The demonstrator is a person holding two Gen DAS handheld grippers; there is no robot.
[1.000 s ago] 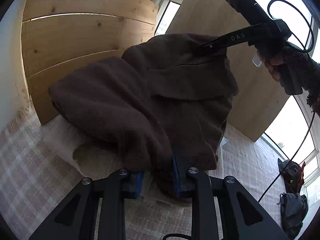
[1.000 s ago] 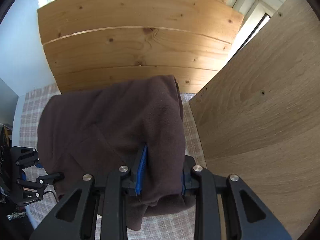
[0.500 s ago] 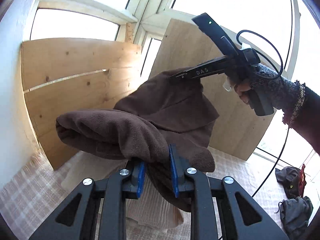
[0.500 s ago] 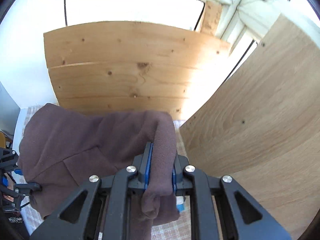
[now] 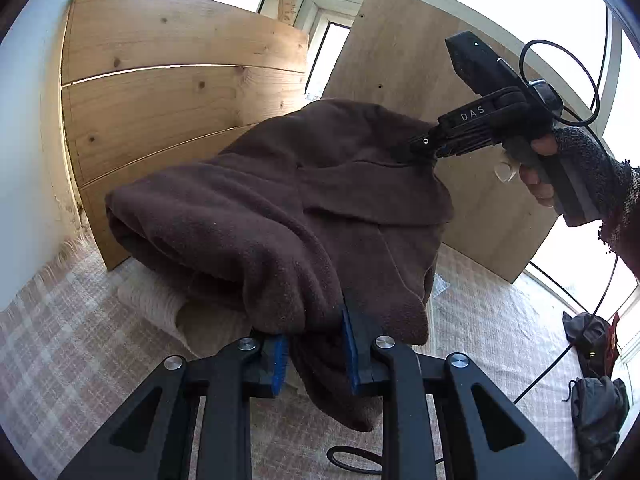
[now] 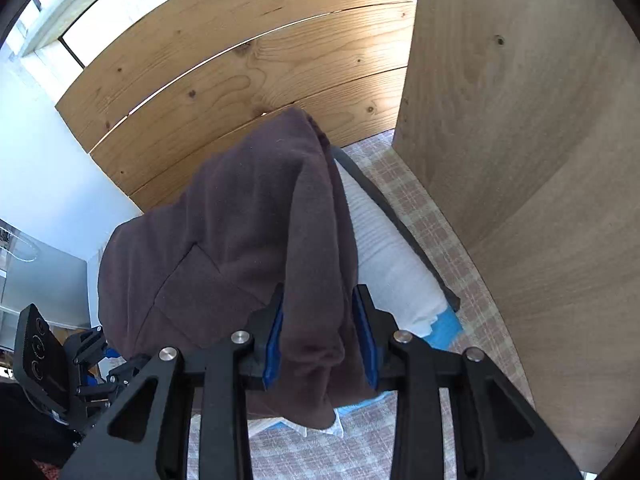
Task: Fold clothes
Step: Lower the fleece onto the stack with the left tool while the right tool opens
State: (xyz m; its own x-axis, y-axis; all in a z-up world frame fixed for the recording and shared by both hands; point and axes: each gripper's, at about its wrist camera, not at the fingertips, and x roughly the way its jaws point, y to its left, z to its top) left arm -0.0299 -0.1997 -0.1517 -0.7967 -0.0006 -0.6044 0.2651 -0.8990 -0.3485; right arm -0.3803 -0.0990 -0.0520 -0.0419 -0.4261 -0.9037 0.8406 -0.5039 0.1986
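A dark brown fleece garment (image 5: pixel 280 208) hangs in the air between both grippers, bunched and partly doubled over. My left gripper (image 5: pixel 316 354) is shut on its near lower edge, with a flap drooping below the blue pads. In the right wrist view the same garment (image 6: pixel 240 220) drapes over my right gripper (image 6: pixel 320 344), which is shut on a thick fold. The left wrist view shows the right gripper (image 5: pixel 416 148) pinching the garment's far upper corner, with a person's hand (image 5: pixel 540 184) on its handle.
Under the garment lies a stack of folded pale clothes (image 6: pixel 384 248) on a checked cloth (image 5: pixel 60 340). Wooden boards (image 5: pixel 180 80) wall off the back and the right side (image 6: pixel 540 160). Dark bags (image 5: pixel 596 400) and a black cable (image 5: pixel 348 456) sit at the right.
The garment rose half a second ago and has since come back down toward the pale stack. The right gripper's pads stand wider apart on a thicker fold than half a second ago.
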